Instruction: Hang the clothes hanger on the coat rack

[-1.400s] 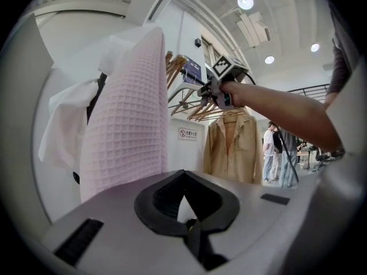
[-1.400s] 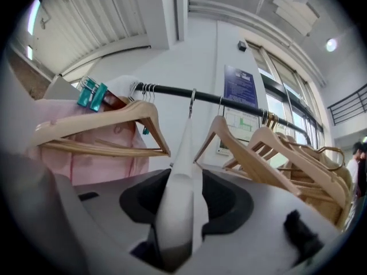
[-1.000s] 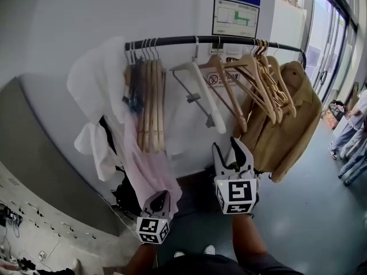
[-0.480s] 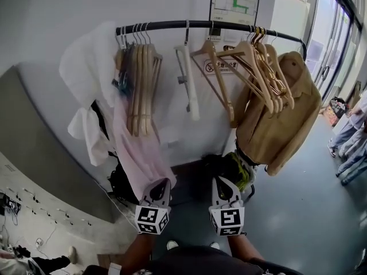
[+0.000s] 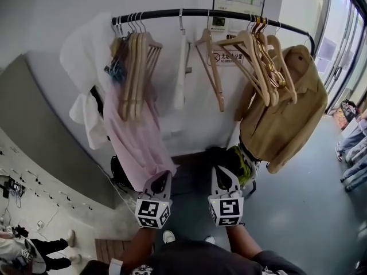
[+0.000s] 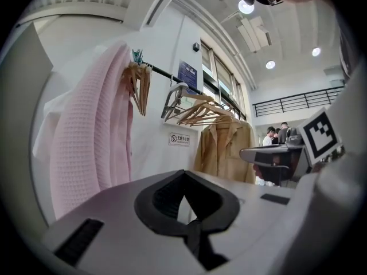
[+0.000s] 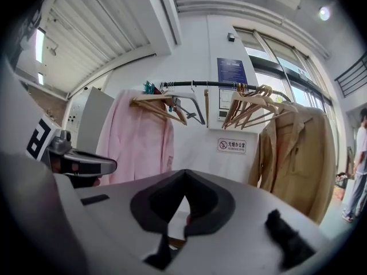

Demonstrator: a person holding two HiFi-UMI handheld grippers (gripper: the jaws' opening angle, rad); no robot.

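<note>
- Right now my left tongs (image 5: pixel 163 177) and my right tongs (image 5: pixel 221 174) are both low and near me, well apart from the rail. Each pair is closed tight, and nothing sits between the jaws of either.
- On the far side, the white hanger (image 5: pixel 181 73) hangs by its hook from the coat rack (image 5: pixel 229 12). It sits in the gap between the left bunch of wooden hangers (image 5: pixel 135 67) and the single wooden one to its right.
- I judge the hanging itself done, so what remains is a check: the hook should sit fully over the rail. It is too small for me to tell from here.
- If it needs seating, I would open the right tongs first, then come up under the hanger's body, not from the side.
- My left tongs are just beside the pink garment (image 5: pixel 137 142), so I would move them away from its hem to avoid snagging it.
</note>
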